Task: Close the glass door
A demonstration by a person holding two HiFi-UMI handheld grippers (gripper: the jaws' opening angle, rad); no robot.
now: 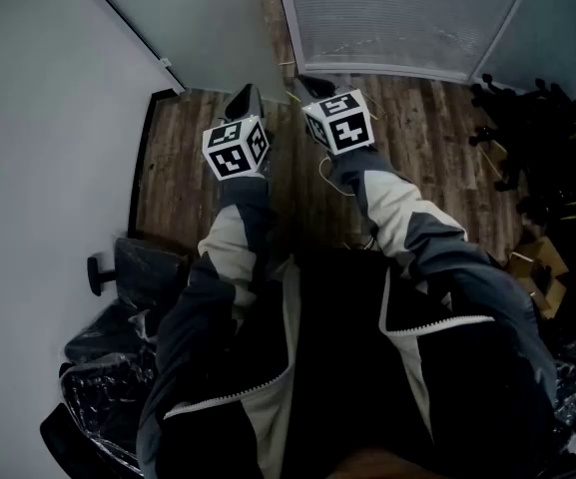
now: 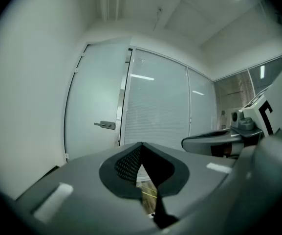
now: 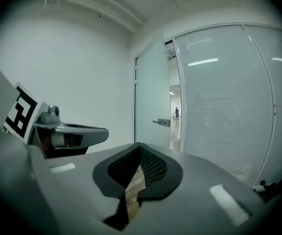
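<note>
**Entry: glass door, ajar – closing not yet begun**

Item of the task: glass door (image 3: pixel 151 92), frosted, hinged at the white wall (image 1: pixel 38 118) side. It stands slightly ajar. A narrow gap (image 3: pixel 175 106) shows between its free edge and the glass partition (image 3: pixel 224 106) with blinds, and a lit corridor is visible through the gap. The lever handle (image 3: pixel 161 123) sits on the side facing the person, near the free edge.

Left hand-held gripper (image 2: pixel 141 146): jaws brought together at the tips, nothing between them. It is held roughly level in front of the person and pointed toward the door panel, well apart from it.

Right hand-held gripper (image 3: pixel 140 145): jaws fully together, empty. It is just beside the left one, pointed toward the gap and the handle, and touches neither.

Surroundings: wood floor (image 1: pixel 427 138); a chair wrapped in plastic (image 1: pixel 118 267) at the person's left; black equipment (image 1: pixel 537 138) and a cardboard box (image 1: pixel 542 262) at the right. No worktop in view.

Progress, as judged: nothing is done so far. The person stands facing the door with both tools raised, which reads as an approach. What is left is to reach the door, press on the panel or handle with a gripper, and swing the free edge against the partition frame until the gap is gone. Since the jaws are already together, a push looks more likely than a grasp. Whether the latch must be worked cannot be told.
</note>
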